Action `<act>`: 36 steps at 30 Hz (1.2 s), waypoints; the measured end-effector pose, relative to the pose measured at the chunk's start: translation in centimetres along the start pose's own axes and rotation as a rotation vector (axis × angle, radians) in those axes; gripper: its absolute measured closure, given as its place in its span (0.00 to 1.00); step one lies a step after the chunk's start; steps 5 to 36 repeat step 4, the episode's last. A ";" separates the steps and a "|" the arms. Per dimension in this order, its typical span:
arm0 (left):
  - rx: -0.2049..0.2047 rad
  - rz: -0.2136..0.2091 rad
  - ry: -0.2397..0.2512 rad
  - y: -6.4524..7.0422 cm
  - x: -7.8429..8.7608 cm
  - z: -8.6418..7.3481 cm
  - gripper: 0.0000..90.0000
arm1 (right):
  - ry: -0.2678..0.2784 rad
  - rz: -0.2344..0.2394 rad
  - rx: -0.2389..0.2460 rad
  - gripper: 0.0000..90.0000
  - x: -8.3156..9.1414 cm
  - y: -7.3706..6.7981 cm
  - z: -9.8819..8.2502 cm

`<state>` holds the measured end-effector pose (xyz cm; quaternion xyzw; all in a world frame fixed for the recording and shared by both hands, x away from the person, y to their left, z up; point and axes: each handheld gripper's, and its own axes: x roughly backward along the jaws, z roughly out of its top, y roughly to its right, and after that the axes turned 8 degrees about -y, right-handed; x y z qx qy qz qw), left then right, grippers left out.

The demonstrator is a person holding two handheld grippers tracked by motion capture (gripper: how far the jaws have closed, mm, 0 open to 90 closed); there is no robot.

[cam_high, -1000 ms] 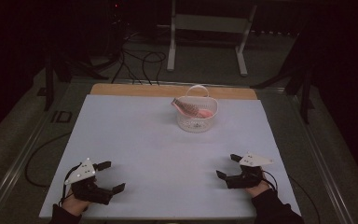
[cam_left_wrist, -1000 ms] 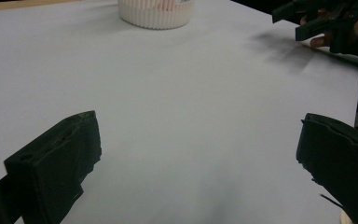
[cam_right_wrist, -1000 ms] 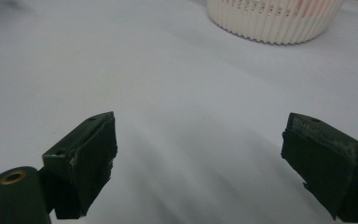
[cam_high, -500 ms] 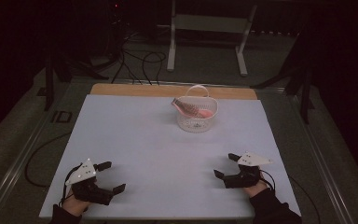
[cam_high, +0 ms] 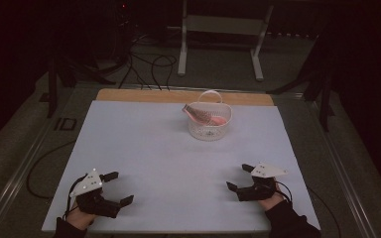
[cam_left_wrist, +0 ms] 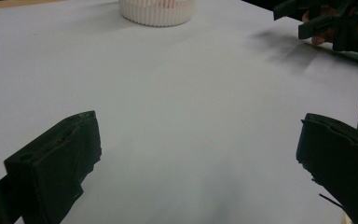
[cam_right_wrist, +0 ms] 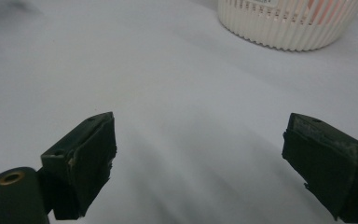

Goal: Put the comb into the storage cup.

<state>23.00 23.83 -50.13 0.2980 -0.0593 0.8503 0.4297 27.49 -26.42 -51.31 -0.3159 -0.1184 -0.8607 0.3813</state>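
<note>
While both hands are resting near the desk's (cam_high: 144,148) front edge, the left gripper (cam_high: 113,189) and right gripper (cam_high: 239,177) are gaping wide, empty. The right one has edged slightly inward. The white basket (cam_high: 209,130) is sitting far off, holding something pink, untouched.

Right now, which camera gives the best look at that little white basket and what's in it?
The high view: the whole white basket, its handle and the striped and pink contents show from above. The right gripper view shows its ribbed wall close up; the left gripper view catches its base.
</note>
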 end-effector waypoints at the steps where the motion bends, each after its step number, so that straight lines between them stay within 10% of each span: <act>1: 0.001 0.000 0.000 0.0 0.0 0.0 0.00 | 0.000 0.005 -0.003 0.11 0.0 -0.1 0.0; 36: 0.002 -0.001 0.000 0.0 0.0 0.0 0.00 | -0.002 0.005 -0.003 0.11 0.0 -0.1 0.0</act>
